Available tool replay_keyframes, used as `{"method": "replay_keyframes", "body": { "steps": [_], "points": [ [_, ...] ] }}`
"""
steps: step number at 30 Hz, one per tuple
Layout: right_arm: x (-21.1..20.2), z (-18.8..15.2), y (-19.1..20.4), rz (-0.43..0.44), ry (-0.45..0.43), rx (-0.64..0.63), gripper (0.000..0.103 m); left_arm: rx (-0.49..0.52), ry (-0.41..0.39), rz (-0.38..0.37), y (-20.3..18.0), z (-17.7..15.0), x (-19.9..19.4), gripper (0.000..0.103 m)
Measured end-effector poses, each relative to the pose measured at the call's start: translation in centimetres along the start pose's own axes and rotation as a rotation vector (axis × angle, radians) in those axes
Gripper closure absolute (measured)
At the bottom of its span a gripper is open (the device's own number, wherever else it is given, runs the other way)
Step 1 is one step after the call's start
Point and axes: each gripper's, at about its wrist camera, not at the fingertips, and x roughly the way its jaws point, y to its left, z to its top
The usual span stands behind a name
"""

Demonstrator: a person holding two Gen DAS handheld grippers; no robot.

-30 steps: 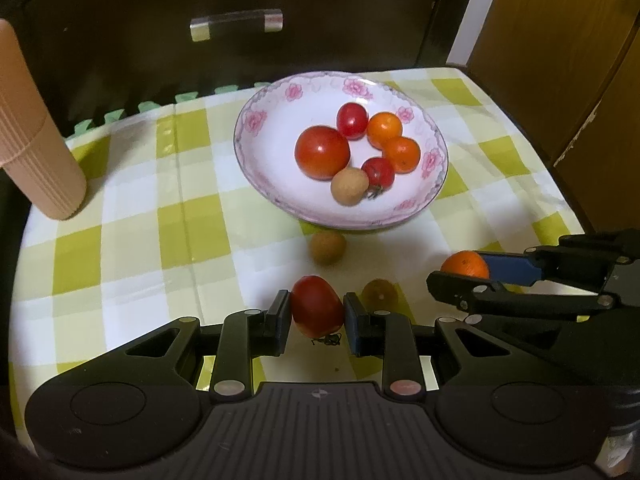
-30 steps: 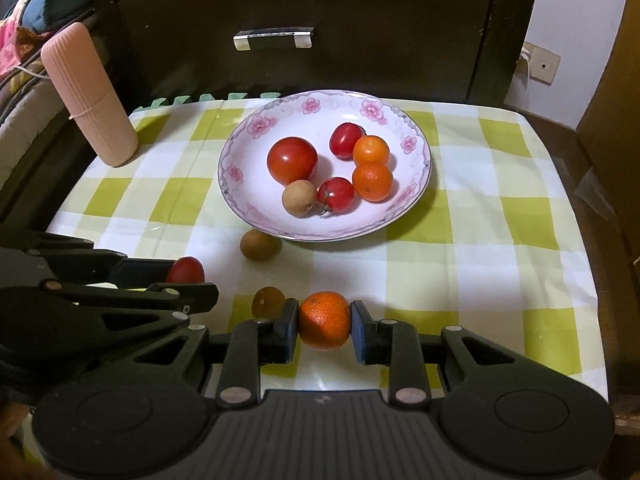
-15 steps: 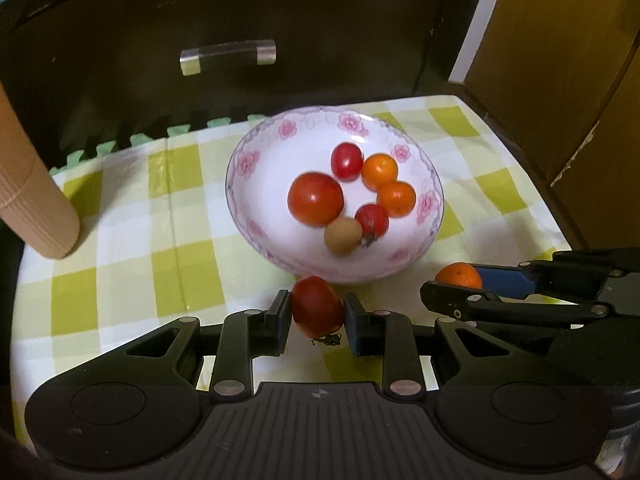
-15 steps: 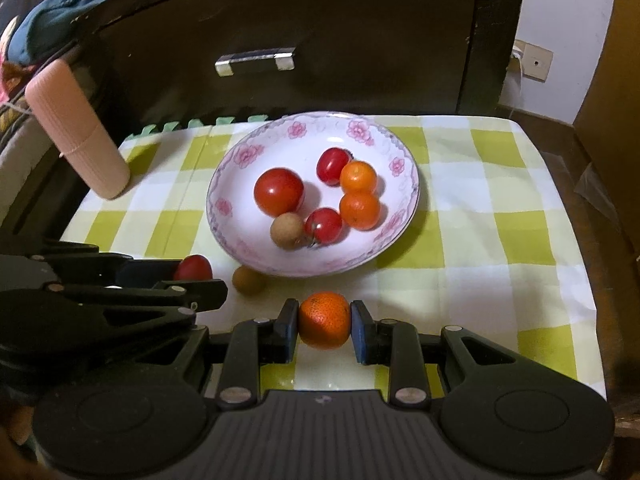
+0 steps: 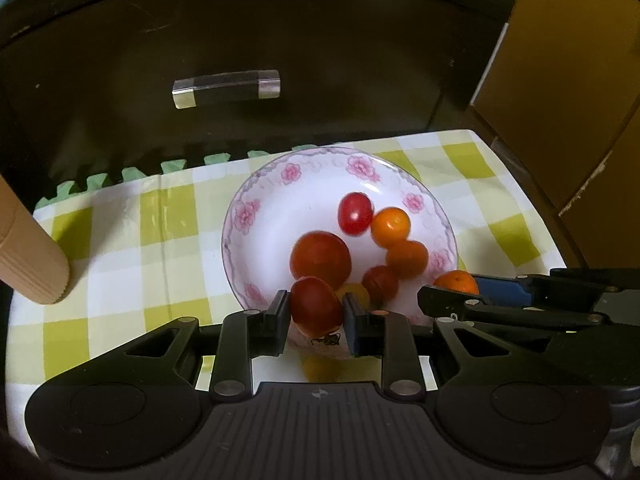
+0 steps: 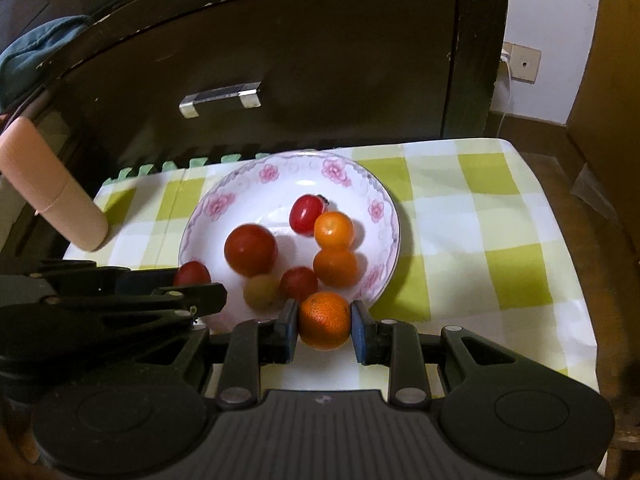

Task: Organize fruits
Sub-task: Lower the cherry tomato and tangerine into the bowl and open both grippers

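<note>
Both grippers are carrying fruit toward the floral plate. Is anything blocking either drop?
No barrier. The left gripper holds a red tomato and the right gripper an orange over the plate near rim. Fruit already crowds that side; the far left stays bare.

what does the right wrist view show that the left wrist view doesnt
Only the right wrist view shows the wall socket, a blue cloth on the cabinet top and the small tan fruit in full.

Only the left wrist view shows the yellow blur of something under the held tomato, near the plate's front edge.

Both show the floral plate of fruit, the checked cloth, the pink cylinder, the drawer handle, the left gripper clamped on the tomato and the right gripper clamped on an orange.
</note>
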Motion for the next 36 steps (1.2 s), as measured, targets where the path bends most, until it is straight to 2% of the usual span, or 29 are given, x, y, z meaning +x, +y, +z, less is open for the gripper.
{"method": "replay_keyframes", "body": {
  "steps": [11, 26, 28, 36],
  "points": [
    [2.0, 1.0, -0.1, 0.009, -0.001, 0.024, 0.076, -0.019, 0.011, 0.004, 0.7, 0.7, 1.4, 0.069],
    [2.6, 1.2, -0.3, 0.011, -0.006, 0.039, 0.075, -0.039, 0.018, -0.002, 1.3, 1.1, 1.8, 0.068],
    [2.6, 1.3, -0.3, 0.013, -0.007, 0.042, 0.075, -0.041, 0.017, 0.005, 1.3, 1.1, 1.8, 0.064],
    [2.6, 1.4, -0.6, 0.017, -0.015, 0.063, 0.075, -0.049, 0.01, 0.003, 1.5, 1.3, 1.5, 0.06]
  ]
}}
